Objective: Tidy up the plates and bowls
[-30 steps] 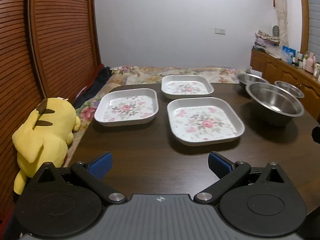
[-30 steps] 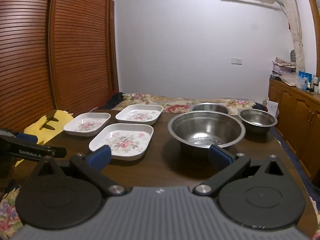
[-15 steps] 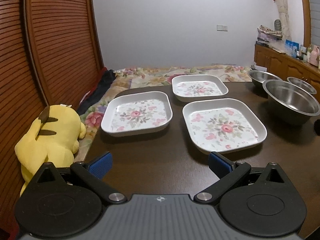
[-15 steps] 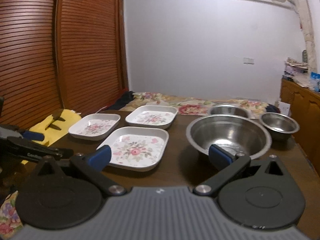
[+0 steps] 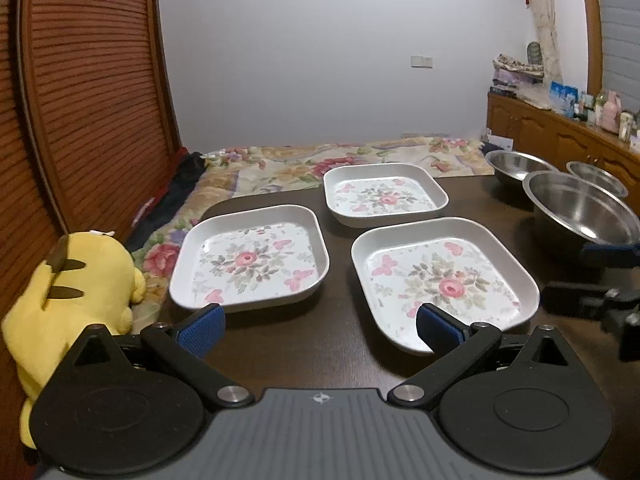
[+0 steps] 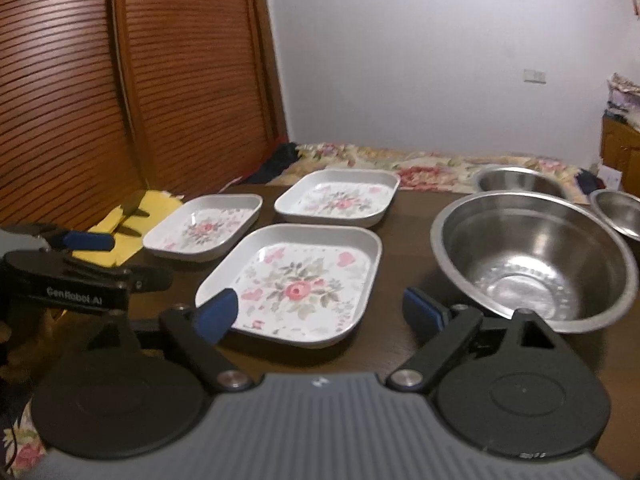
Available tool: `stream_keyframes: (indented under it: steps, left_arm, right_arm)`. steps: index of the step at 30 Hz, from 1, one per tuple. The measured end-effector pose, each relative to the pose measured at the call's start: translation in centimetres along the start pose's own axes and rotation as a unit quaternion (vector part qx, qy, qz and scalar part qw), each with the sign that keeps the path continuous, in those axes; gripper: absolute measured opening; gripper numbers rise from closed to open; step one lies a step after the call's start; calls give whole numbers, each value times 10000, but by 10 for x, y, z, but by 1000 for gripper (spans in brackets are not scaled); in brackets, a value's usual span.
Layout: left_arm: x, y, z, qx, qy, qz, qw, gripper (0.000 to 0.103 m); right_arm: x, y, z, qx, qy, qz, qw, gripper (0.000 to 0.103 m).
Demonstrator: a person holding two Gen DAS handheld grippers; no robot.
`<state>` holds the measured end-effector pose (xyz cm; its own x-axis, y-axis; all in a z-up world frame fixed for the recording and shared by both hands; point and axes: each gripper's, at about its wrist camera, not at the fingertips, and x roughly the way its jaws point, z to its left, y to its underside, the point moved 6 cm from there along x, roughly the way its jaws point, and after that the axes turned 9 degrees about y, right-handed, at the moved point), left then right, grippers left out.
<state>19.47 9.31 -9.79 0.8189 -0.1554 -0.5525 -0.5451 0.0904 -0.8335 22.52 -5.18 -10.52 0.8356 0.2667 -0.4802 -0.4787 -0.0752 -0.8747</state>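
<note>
Approach stage — left gripper (image 5: 320, 326) and right gripper (image 6: 320, 310), jaws wide and empty; probably best to pinch the nearest floral plate (image 5: 442, 278) by its rim, lifting level.

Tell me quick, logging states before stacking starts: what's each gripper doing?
Left gripper: open, holding nothing, above the table before the plates.
Right gripper: open, holding nothing, over the nearest plate.

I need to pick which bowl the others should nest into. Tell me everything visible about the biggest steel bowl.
The biggest steel bowl is round, shiny metal with a thin rolled rim and sloping walls, looking empty, with light glinting off its flat bottom. It stands upright on the dark wooden table, right of the floral plates, apart from two smaller steel bowls behind it. Nothing grips it.
</note>
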Motion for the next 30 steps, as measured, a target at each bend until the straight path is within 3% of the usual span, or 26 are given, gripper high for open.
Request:
stream_keyframes:
  steps: [4, 9, 17, 30]
  left_arm:
    - [8, -5, 11, -251, 248, -88, 9993, 103]
    - [20, -11, 18, -437, 363, -35, 9984, 93]
    - [35, -15, 11, -496, 723, 126, 9961, 66]
    - [56, -12, 9, -505, 979, 319, 9934, 48]
  right_arm:
    - [13, -3, 1, -114, -29, 119, 9999, 83]
    - [21, -5, 0, -197, 34, 122, 9997, 75]
    - [33, -4, -2, -219, 121, 245, 9994, 57]
    - [51, -2, -3, -323, 568, 343, 9973, 50]
